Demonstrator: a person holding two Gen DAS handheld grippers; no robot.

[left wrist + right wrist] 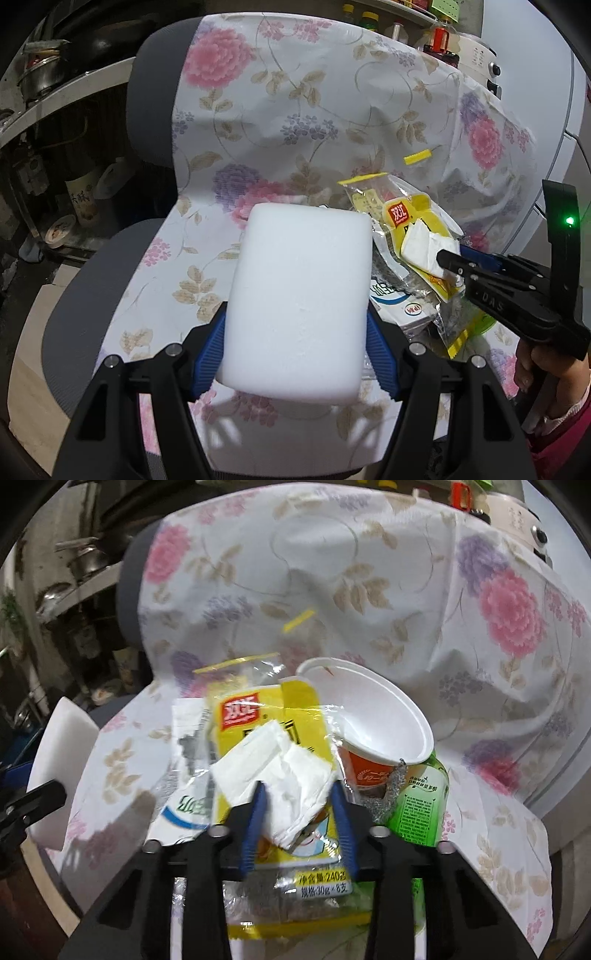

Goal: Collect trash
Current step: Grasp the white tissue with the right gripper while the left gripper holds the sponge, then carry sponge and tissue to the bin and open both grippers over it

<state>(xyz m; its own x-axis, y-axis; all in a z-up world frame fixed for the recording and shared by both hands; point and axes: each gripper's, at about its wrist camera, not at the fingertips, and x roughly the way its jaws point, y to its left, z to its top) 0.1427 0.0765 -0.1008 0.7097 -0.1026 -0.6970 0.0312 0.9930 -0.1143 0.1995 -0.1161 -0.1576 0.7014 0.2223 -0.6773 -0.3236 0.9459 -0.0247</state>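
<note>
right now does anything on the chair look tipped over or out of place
Yes: the paper cup lies tipped on its side among the wrappers, mouth facing out, beside a green can. A torn yellow strip sits apart on the cloth.

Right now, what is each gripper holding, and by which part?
Left gripper clamps the white foam block by the long sides of its near end. Right gripper pinches the crumpled tissue at its near edge.

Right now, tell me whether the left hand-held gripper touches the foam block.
Touching. The left wrist view shows the left hand-held gripper with both blue pads pressed against the white foam block.
</note>
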